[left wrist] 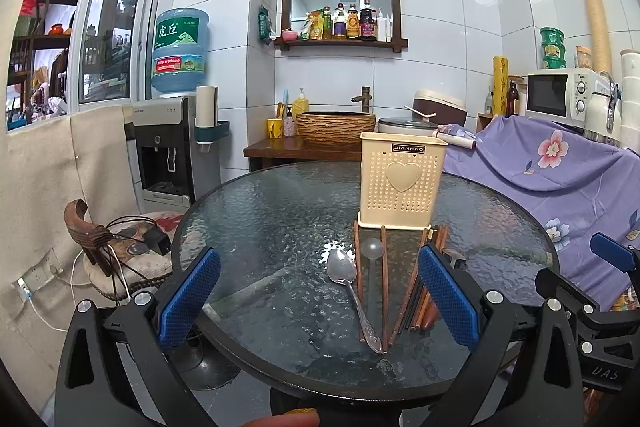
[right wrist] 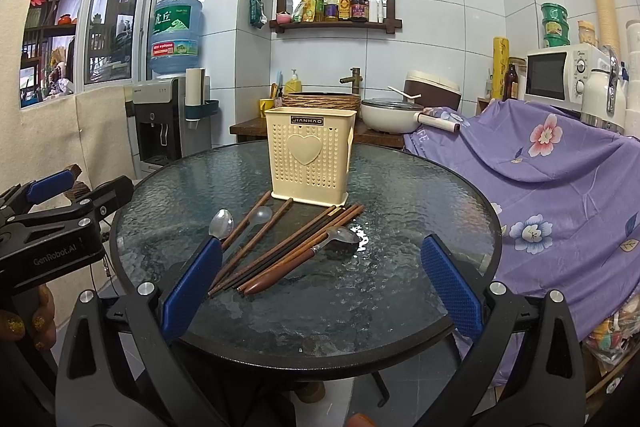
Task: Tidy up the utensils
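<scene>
Glass table (right wrist: 400,307) is being used for sorting: utensils (right wrist: 280,247) are lying before the holder (right wrist: 310,155); both grippers (left wrist: 316,303) (right wrist: 320,291) are being held spread, empty, ready.

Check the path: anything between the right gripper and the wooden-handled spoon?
Nothing visible. The right gripper is open above the table edge, with bare glass up to the wooden-handled spoon; chopsticks lie alongside it on its left.

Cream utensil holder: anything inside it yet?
Nothing sticks up above the rim of the cream utensil holder. Its perforated walls hide the inside. Chopsticks and spoons lie on the glass table.
</scene>
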`<state>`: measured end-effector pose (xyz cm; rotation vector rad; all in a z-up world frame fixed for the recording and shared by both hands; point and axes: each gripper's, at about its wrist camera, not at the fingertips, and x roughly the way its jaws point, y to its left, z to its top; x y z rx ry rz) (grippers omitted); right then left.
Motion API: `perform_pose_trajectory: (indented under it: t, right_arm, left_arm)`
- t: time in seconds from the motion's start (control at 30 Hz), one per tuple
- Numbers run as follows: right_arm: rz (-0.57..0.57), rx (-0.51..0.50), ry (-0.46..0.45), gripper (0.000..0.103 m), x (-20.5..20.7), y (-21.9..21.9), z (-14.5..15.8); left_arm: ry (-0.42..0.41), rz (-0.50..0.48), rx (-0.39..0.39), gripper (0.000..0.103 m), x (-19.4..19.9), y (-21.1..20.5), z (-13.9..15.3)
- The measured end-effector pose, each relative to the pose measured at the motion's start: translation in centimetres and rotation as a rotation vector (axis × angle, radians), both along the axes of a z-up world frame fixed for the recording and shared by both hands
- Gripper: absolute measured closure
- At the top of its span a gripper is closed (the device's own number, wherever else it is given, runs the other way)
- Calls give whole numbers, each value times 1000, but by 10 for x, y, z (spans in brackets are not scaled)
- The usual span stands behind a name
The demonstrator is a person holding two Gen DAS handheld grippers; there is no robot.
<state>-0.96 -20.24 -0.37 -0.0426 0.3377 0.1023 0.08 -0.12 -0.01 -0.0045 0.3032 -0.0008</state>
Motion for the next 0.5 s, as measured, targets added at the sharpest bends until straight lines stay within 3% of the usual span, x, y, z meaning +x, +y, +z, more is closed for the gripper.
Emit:
perform_pose_trajectory:
  t: [0.5]
  right_arm:
    - [0,1,4,5,1,0,-1]
  left_arm:
    - [1,-1,0,6,0,0,-1]
